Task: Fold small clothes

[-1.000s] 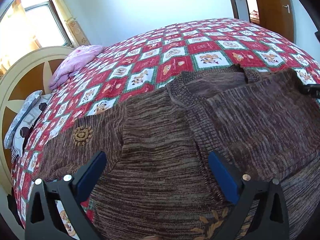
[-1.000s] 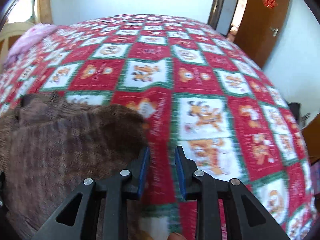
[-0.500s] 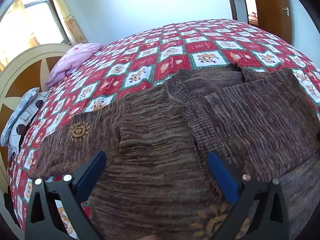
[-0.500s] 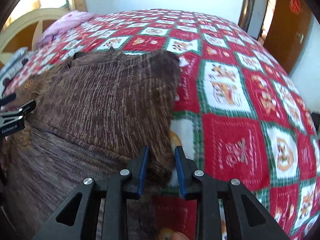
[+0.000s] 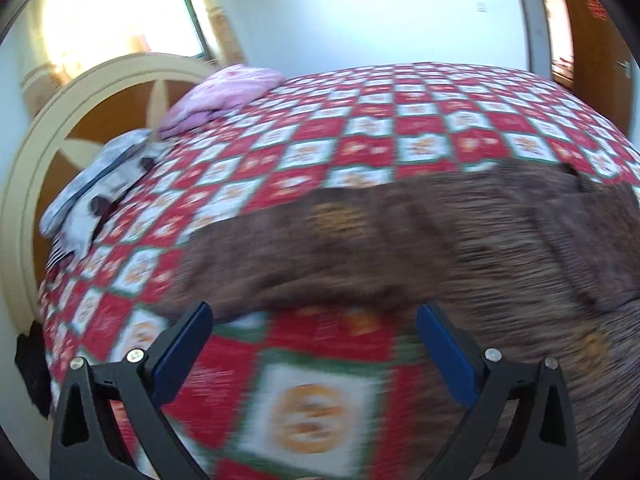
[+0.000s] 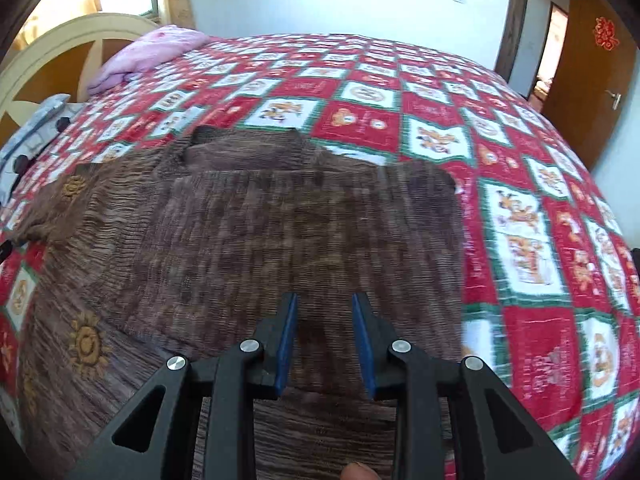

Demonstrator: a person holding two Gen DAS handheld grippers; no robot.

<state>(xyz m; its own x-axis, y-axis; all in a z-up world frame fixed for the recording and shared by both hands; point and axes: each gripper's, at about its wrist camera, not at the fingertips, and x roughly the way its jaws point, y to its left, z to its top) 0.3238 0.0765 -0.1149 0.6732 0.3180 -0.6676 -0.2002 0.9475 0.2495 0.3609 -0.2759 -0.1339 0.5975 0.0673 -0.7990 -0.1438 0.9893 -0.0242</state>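
The brown sweater is lying flat on the bed's red patchwork quilt, and its right sleeve is now lying folded across the chest; half a second ago that sleeve was hanging pinched in the right tongs. Those tongs are now hovering over the folded panel, narrow, with nothing gripped between them. The left tongs are standing wide and empty, and have swung leftward off the body, so the other sleeve is now stretching just ahead of them. One side looks finished; the left sleeve is probably coming next.
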